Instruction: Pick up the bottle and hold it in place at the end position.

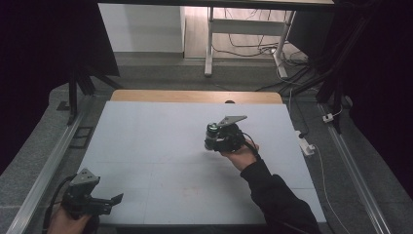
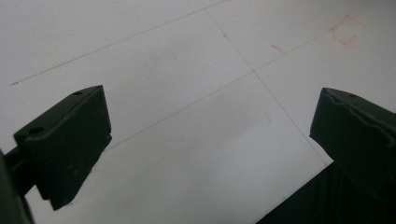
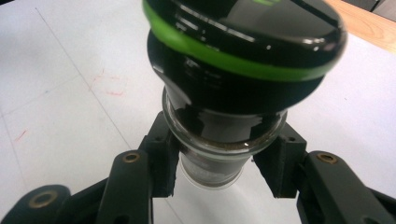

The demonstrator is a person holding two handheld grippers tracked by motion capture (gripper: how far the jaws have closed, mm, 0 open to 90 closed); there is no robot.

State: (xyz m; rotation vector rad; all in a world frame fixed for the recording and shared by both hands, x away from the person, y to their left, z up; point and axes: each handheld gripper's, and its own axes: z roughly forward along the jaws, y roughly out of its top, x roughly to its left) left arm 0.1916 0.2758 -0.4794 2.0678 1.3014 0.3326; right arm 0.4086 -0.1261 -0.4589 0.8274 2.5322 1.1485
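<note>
A small glass jar (image 3: 219, 163) with a glossy black cap ringed in green (image 3: 243, 37) is clamped at its glass neck by my right gripper (image 3: 218, 170). In the high view this right gripper (image 1: 214, 139) hovers over the middle right of the white table (image 1: 160, 131), held by a hand in a dark sleeve, with the jar's cap (image 1: 212, 128) at its far-left end. My left gripper (image 1: 113, 201) is at the table's near left corner, and its jaws stand wide apart. The left gripper (image 2: 210, 135) has only bare tabletop between its pads.
A wooden strip (image 1: 195, 96) borders the table's far edge. Metal rails run along the left (image 1: 46, 168) and right (image 1: 358, 175) sides. A white power strip (image 1: 306, 146) with cables lies off the right edge. Faint red marks (image 2: 348, 30) and thin lines cross the tabletop.
</note>
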